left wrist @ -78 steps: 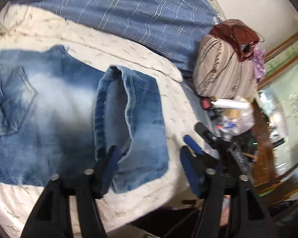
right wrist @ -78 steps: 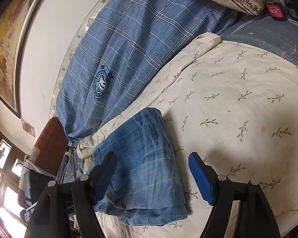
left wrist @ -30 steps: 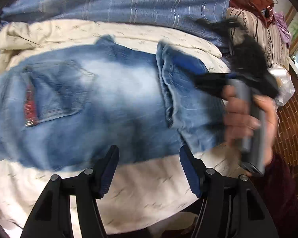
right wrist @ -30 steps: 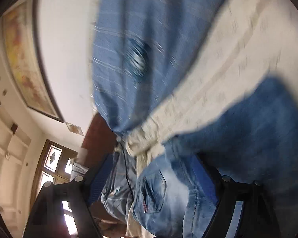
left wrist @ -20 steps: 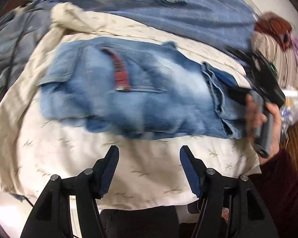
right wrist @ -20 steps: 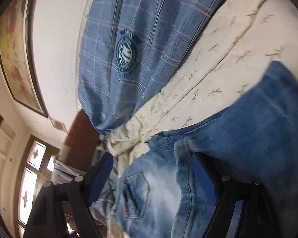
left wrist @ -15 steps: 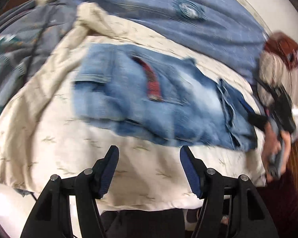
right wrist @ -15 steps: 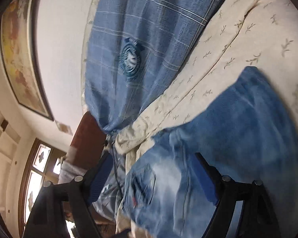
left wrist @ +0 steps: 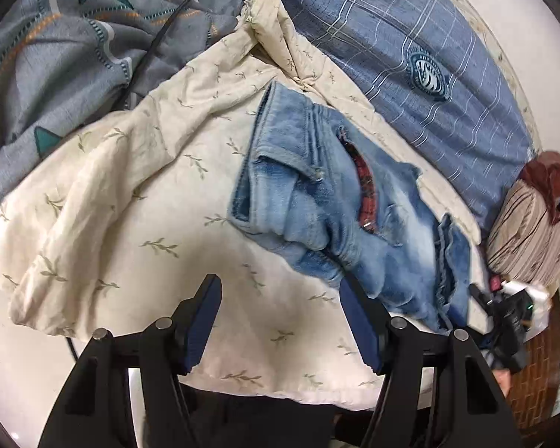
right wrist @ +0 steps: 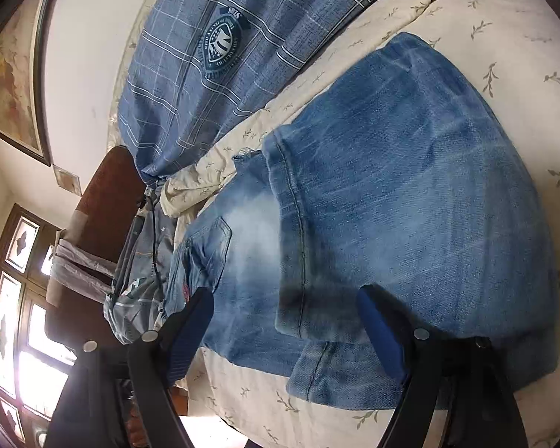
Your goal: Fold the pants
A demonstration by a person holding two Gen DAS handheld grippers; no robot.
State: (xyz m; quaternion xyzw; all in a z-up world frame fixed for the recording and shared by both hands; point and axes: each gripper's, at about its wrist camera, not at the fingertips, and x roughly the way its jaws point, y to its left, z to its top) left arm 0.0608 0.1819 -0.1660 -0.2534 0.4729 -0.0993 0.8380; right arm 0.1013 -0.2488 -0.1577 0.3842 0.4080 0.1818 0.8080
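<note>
Jeans (left wrist: 339,201) lie on the bed's cream sheet (left wrist: 138,201), long axis running toward lower right; left tongs (left wrist: 280,321) gape empty below them, right tongs (right wrist: 287,332) hover open over the folded leg, nearer

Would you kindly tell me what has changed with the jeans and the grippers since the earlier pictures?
The left gripper has backed off the jeans toward their waistband end; the right gripper has moved over the folded legs. Both are open and empty. The jeans still lie folded on the cream quilt.
</note>
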